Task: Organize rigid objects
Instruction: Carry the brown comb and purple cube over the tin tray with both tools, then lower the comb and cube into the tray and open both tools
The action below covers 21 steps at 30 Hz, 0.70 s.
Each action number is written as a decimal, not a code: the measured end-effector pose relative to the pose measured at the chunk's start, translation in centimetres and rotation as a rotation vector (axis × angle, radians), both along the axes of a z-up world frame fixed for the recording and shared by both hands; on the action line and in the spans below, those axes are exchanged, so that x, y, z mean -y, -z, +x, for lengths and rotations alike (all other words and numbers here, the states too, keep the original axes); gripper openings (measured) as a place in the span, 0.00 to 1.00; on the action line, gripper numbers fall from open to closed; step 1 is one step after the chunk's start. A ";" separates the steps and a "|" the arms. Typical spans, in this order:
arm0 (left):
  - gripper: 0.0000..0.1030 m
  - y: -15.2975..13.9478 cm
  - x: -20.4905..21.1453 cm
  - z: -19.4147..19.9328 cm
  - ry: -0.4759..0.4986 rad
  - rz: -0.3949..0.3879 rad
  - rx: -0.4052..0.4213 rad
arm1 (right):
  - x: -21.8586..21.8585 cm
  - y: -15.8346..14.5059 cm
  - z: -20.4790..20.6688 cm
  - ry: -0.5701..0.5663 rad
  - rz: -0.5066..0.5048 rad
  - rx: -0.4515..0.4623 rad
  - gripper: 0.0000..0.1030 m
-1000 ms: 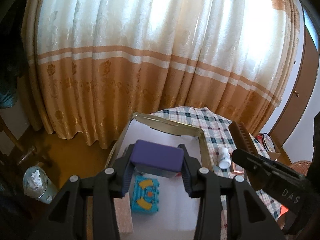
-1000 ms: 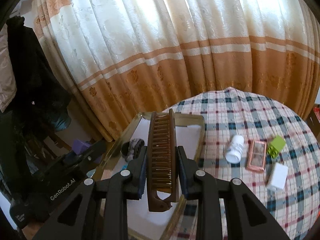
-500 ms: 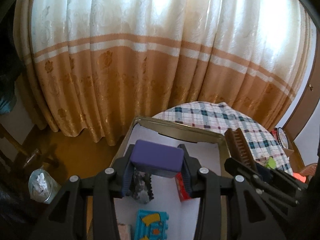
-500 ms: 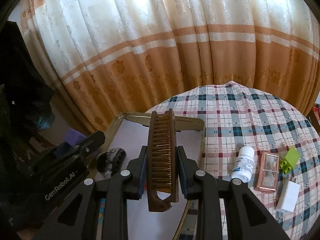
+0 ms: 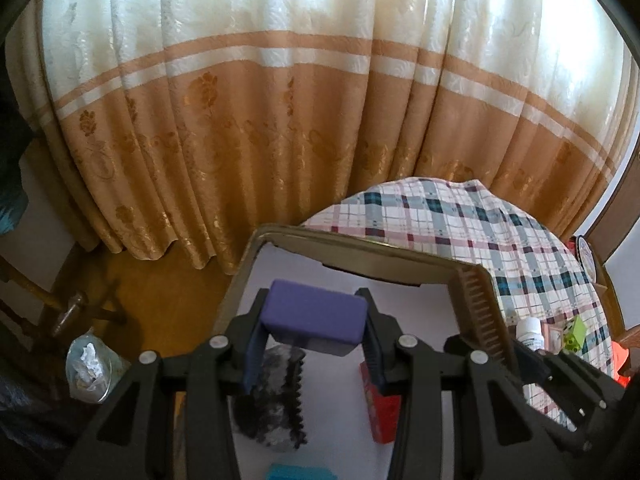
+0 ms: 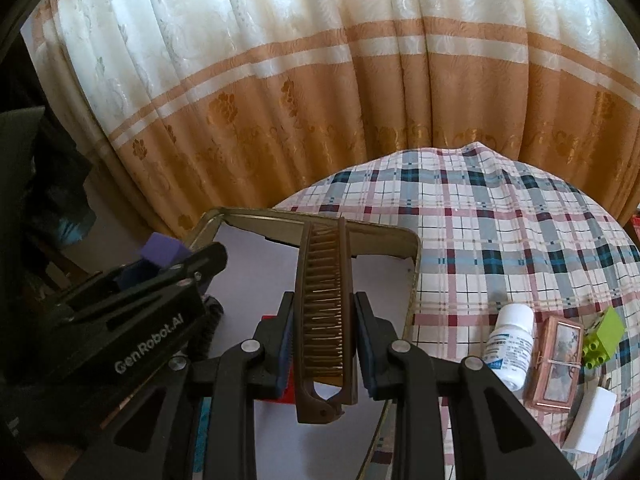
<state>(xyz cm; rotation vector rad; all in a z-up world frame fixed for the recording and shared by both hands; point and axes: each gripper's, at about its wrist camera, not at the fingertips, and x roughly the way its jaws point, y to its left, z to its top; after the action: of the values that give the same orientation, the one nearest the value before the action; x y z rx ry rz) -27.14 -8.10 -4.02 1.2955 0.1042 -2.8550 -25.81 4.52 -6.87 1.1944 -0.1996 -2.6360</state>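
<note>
purple block point(image 5: 316, 314) sits pinched in our left gripper point(image 5: 314, 334), brown comb point(image 6: 326, 312) clamped in our right gripper point(image 6: 322, 340) — both poised over the tray point(image 6: 414, 264), ready for sorting in.

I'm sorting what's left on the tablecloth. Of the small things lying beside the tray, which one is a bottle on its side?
The white bottle, blue-labelled, nearest the tray. The pink case, green brick and white block lie beyond it.

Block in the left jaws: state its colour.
The block is purple; the left wrist view shows it best.
</note>
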 end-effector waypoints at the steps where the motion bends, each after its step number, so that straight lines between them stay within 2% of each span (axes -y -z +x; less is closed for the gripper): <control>1: 0.40 0.1 -0.1 -0.3 0.001 -0.004 0.004 | 0.0 0.2 -0.2 -0.001 -0.002 0.005 0.30; 10: 0.40 1.9 0.1 -1.9 -0.031 -0.024 0.062 | 0.0 1.2 -1.0 -0.008 0.005 0.029 0.30; 16: 0.40 2.9 0.2 -2.1 -0.048 -0.029 0.085 | -0.3 1.3 -1.0 -0.025 -0.032 0.040 0.30; 18: 0.52 2.6 0.4 -1.9 -0.056 -0.013 0.083 | -0.1 1.1 -0.9 -0.038 -0.031 0.034 0.32; 19: 0.62 2.3 0.6 -1.7 -0.062 -0.009 0.079 | -0.2 1.0 -0.8 -0.038 -0.034 0.033 0.34; 21: 0.72 1.6 0.8 -1.2 -0.063 0.023 0.063 | -0.9 0.5 -0.4 -0.032 -0.066 0.026 0.47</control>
<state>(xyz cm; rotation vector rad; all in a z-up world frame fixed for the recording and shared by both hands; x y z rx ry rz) -28.39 -8.88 -5.61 1.3591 0.1750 -2.7665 -26.17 5.45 -7.36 1.2015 -0.2678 -2.5668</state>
